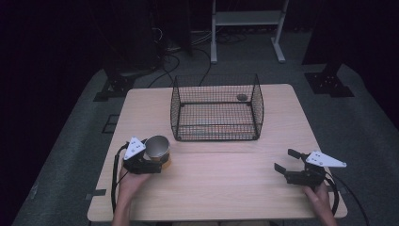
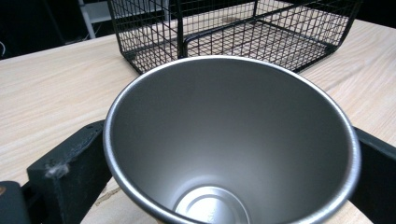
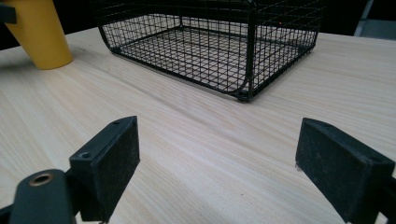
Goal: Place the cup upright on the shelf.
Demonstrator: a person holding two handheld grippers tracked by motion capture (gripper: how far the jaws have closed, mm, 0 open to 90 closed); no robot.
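Observation:
A tapered cup, yellow outside and bare metal inside (image 1: 157, 147), stands upright on the wooden table (image 1: 221, 188) at the front left. My left gripper (image 1: 153, 165) is shut on it, one black jaw pressed against each side of the cup (image 2: 229, 116). In the right gripper view the cup's yellow wall (image 3: 39, 32) touches the tabletop at the far left. My right gripper (image 1: 286, 160) hovers at the front right, open, with only bare wood between its pads (image 3: 112, 158).
An empty black wire basket (image 1: 216, 107) sits at the table's middle back, just beyond the cup (image 2: 261, 32). A small dark round thing (image 1: 242, 97) lies at its far side; inside or behind, I cannot tell. A white rack (image 1: 247, 19) stands on the floor behind.

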